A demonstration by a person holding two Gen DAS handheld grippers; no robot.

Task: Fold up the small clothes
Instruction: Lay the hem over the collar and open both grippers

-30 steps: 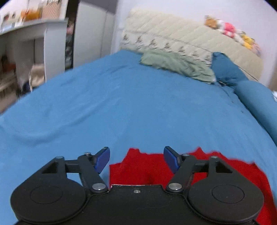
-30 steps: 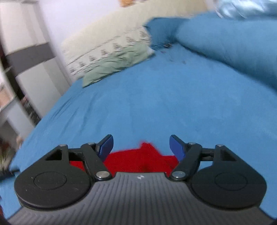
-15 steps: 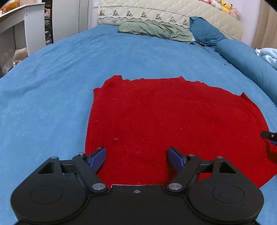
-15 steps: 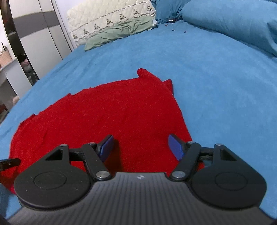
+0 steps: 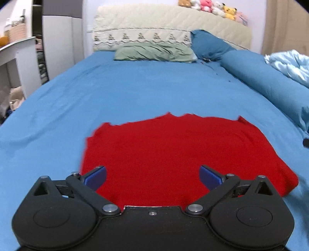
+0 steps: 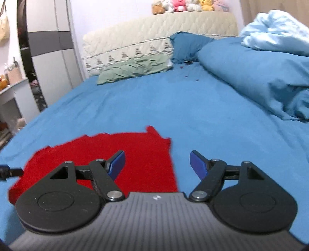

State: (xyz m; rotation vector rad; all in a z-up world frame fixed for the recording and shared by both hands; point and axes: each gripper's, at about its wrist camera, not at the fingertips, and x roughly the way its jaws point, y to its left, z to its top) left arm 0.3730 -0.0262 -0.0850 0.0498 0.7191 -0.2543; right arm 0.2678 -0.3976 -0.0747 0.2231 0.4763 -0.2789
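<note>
A red garment (image 5: 173, 150) lies flat on the blue bedsheet (image 5: 135, 92). My left gripper (image 5: 153, 176) hovers over the garment's near edge, its jaws opening wide, with only the flat cloth below them. In the right wrist view the same red garment (image 6: 139, 154) lies at lower left. My right gripper (image 6: 157, 164) stands over its right edge, jaws opening, left pad above the red cloth and right pad above the bare bedsheet (image 6: 212, 119). Neither pair of pads presses on anything. The tip of the left gripper (image 6: 10, 171) shows at the left edge.
A green pillow (image 5: 154, 51), a dark blue pillow (image 5: 208, 45) and a quilted headboard (image 5: 170, 25) with plush toys (image 5: 212, 6) stand at the far end. A rolled blue duvet (image 5: 270, 88) runs along the right. A white desk (image 5: 13, 56) and wardrobe (image 5: 61, 38) stand left.
Both grippers have pulled back toward the near edge of the red garment, so less of it shows than half a second ago. The left jaws have spread wider.
</note>
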